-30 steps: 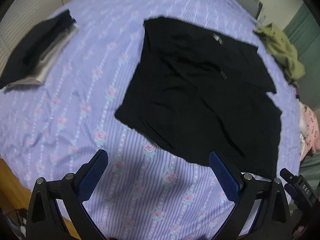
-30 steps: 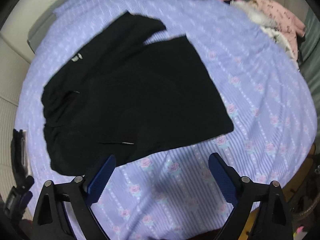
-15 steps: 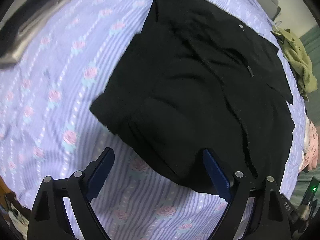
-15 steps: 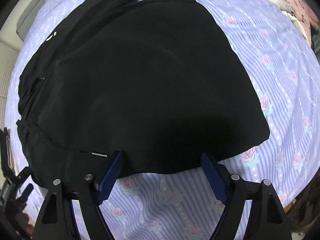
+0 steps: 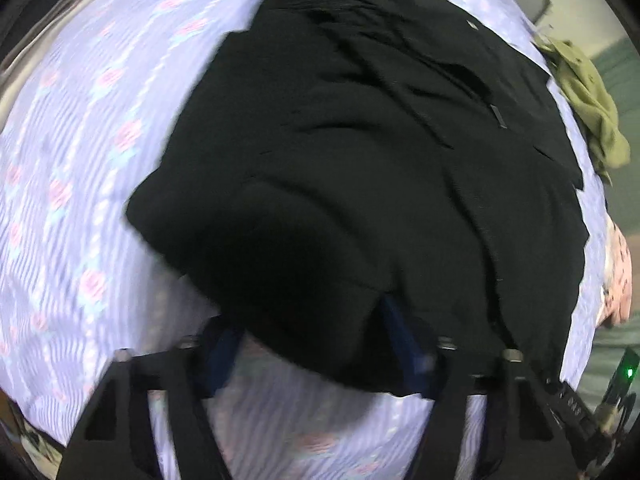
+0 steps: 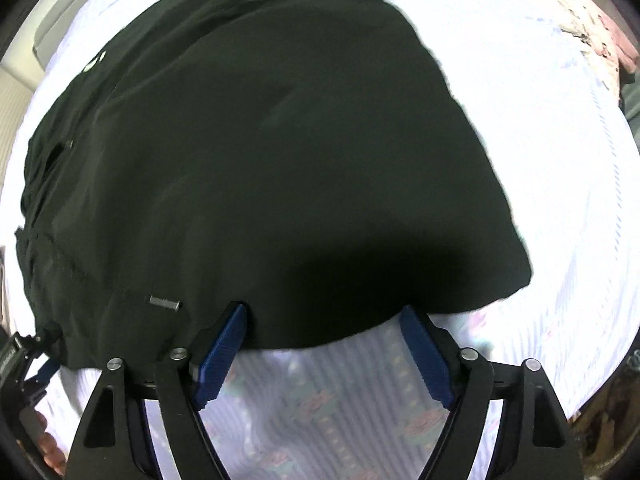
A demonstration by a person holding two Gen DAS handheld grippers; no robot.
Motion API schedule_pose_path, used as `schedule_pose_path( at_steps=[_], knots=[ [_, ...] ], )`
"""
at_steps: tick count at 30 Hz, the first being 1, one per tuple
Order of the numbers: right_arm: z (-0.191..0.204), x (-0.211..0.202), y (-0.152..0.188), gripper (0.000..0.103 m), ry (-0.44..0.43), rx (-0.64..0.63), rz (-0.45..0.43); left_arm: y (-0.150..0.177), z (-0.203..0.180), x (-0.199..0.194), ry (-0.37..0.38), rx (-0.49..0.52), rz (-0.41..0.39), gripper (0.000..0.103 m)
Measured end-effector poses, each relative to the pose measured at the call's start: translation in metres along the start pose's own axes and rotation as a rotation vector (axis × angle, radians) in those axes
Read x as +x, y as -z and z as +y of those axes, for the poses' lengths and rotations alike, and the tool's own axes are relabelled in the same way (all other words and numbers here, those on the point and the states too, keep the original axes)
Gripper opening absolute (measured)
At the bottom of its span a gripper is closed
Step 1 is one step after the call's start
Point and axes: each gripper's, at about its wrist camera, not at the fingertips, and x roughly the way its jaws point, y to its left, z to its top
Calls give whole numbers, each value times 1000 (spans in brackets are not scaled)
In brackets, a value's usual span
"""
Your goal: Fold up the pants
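Observation:
Black pants (image 5: 360, 160) lie spread flat on a lilac floral bedsheet (image 5: 80, 160); they also fill the right wrist view (image 6: 280, 160). My left gripper (image 5: 312, 336) is open, its blue pads at the pants' near edge, with the cloth lying over the fingertips. My right gripper (image 6: 324, 332) is open, its blue fingertips touching the near hem of the pants, with sheet (image 6: 320, 400) showing between the jaws. Neither gripper has closed on the fabric.
An olive garment (image 5: 588, 104) lies at the far right of the bed. A pink patterned garment (image 5: 616, 276) lies at the right edge, also seen in the right wrist view (image 6: 580, 16). The other gripper's body (image 5: 592, 408) shows at the lower right.
Both grippers have moved down and forward to the pants' near edge. The pants now fill both views. The jaws remain open.

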Motion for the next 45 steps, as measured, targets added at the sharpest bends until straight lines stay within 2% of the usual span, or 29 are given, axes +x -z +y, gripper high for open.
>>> schedule_pose_path(
  at_steps=[1, 3, 4, 6, 7, 8, 9, 12, 15, 18, 21, 22, 26, 31, 33, 35, 37, 40, 43, 45],
  knots=[
    [-4, 1, -5, 72, -4, 12, -3, -2, -4, 1, -15, 8, 5, 50],
    [-8, 4, -11, 55, 5, 23, 5, -5, -6, 0, -37, 21, 6, 41],
    [-9, 7, -18, 50, 16, 27, 11, -7, -8, -2, -46, 22, 4, 35],
    [-10, 1, -23, 26, 26, 20, 6, -8, -10, -11, -54, 23, 1, 22],
    [-7, -5, -25, 19, 26, -5, -1, -10, -11, -19, -40, 19, -6, 16],
    [-5, -13, -27, 11, 24, -23, -10, -11, -12, -26, -33, 20, -14, 13],
    [-3, -23, -30, 9, 16, -33, -21, -12, -15, -36, -32, 29, -34, 12],
    [-4, -63, -37, 7, -41, -35, -76, -12, -19, -60, -43, 63, -85, 10],
    [-5, -102, -41, 7, -54, -65, -144, -13, -14, -80, -45, 92, -119, 10],
    [-6, -134, -46, 7, -74, -77, -188, 1, -26, -98, -54, 119, -153, 9],
    [-4, -156, -36, 6, -94, -59, -207, 11, -28, -117, -63, 132, -176, 9],
    [10, -149, -42, 6, -98, -59, -212, 13, -30, -121, -60, 131, -182, 9],
    [13, -152, -36, 6, -101, -107, -172, 23, -26, -131, -47, 133, -173, 8],
    [4, -171, 5, 6, -128, -153, -67, 56, -12, -140, -84, 160, -118, 8],
    [2, -181, 14, 6, -120, -185, -64, 72, -6, -143, -91, 159, -83, 8],
    [4, -198, 17, 5, -106, -223, -97, 82, -7, -147, -99, 164, -65, 8],
    [6, -210, 15, 5, -105, -236, -130, 81, -13, -149, -114, 170, -78, 8],
    [11, -219, -5, 5, -123, -231, -181, 59, -23, -154, -80, 108, -110, 8],
    [25, -214, -43, 5, -139, -213, -262, 25, -35, -157, -66, 57, -188, 8],
    [36, -205, -81, 5, -131, -189, -311, 1, -42, -156, -77, 36, -230, 8]
  ],
)
